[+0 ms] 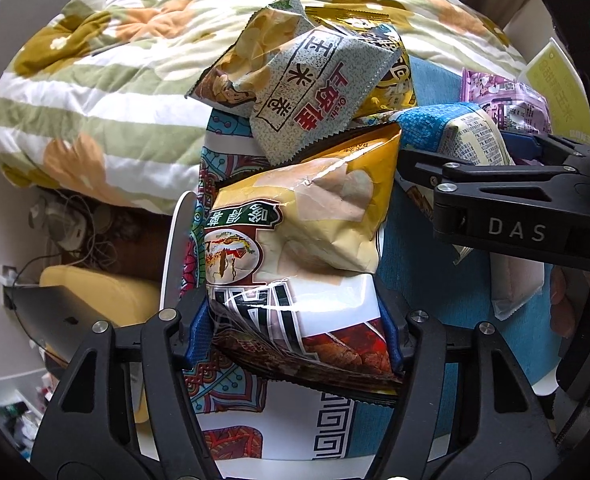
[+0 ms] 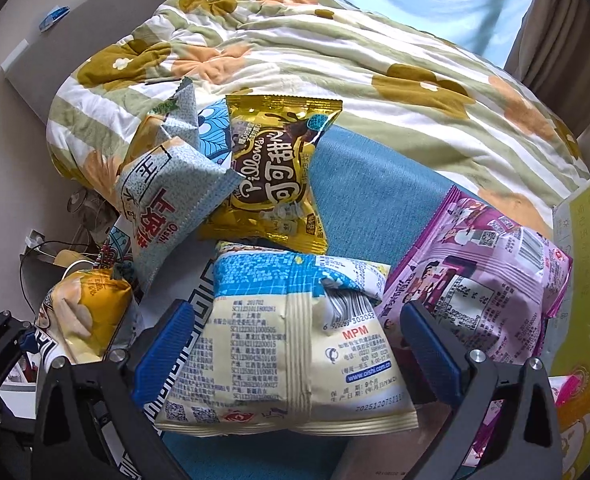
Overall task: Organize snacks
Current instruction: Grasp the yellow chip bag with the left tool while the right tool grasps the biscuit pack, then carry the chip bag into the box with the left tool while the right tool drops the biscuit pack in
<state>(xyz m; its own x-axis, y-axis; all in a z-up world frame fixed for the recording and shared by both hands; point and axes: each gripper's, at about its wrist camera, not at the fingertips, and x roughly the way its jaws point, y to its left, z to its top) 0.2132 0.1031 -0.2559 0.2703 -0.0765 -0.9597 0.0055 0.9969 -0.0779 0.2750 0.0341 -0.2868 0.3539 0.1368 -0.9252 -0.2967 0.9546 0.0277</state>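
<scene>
My left gripper (image 1: 293,330) is shut on a yellow-and-white chip bag (image 1: 295,240), its blue pads pressing the bag's lower end. A grey snack bag with red characters (image 1: 307,92) leans on top of that bag. My right gripper (image 2: 295,348) is wide open, its blue pads either side of a blue-and-cream snack bag (image 2: 295,344) lying back-side up; its black body also shows in the left wrist view (image 1: 515,200). A gold Pillows bag (image 2: 275,172) lies behind the cream bag. A purple bag (image 2: 483,276) lies at the right.
The snacks lie on a blue cloth (image 2: 359,200) and a patterned sheet (image 1: 231,400) beside a floral quilt (image 2: 335,60). A yellow-green box (image 2: 587,280) stands at the far right. Cables and a yellow cushion (image 1: 95,288) lie on the floor at the left.
</scene>
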